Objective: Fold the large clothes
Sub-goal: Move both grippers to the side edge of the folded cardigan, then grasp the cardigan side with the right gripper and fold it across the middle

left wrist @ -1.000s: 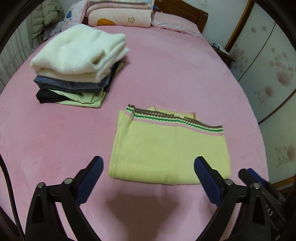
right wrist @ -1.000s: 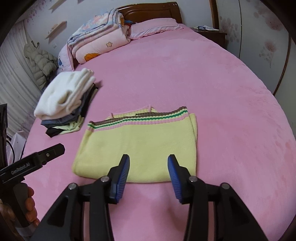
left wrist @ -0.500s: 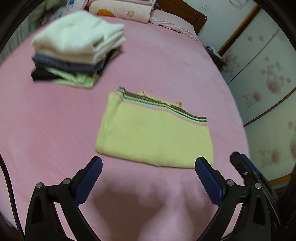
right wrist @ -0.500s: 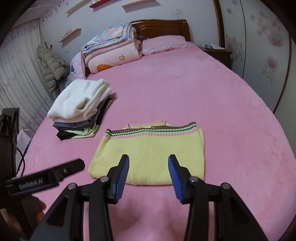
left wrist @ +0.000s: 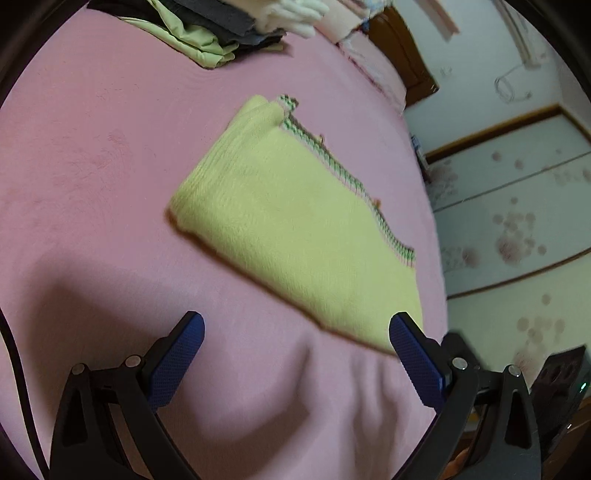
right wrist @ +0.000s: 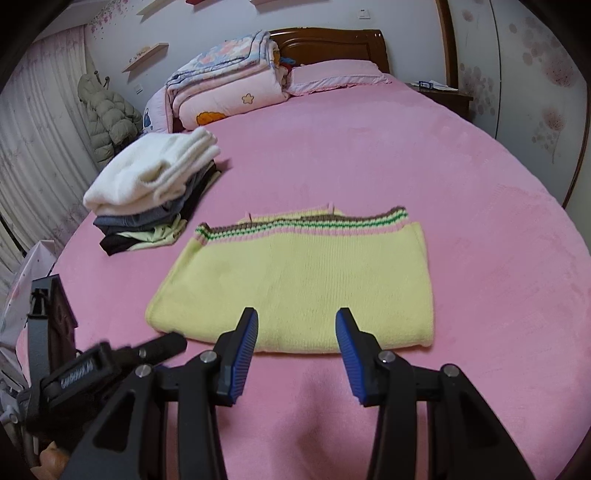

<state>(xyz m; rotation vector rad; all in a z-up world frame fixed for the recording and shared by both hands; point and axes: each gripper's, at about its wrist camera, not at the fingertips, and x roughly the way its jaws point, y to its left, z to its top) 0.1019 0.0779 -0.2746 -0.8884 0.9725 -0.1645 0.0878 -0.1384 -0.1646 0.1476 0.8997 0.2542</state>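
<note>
Yellow knit sweater (right wrist: 299, 284) folded flat on pink bedspread (right wrist: 369, 155), striped hem on far edge. Left gripper (left wrist: 295, 332) jaws wide, holding nothing, above near edge of sweater, view tilted and blurred. Right gripper (right wrist: 295, 328) jaws partly apart, holding nothing, at near edge. Stack of folded clothes (right wrist: 151, 192) far left, apart from sweater.

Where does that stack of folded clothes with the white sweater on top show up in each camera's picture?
Left wrist view: the stack of folded clothes sits at the top edge, partly cut off and blurred.
Right wrist view: the stack lies left of centre, beyond the sweater's left corner.
Shared landmark: the yellow folded sweater with the striped hem.
</note>
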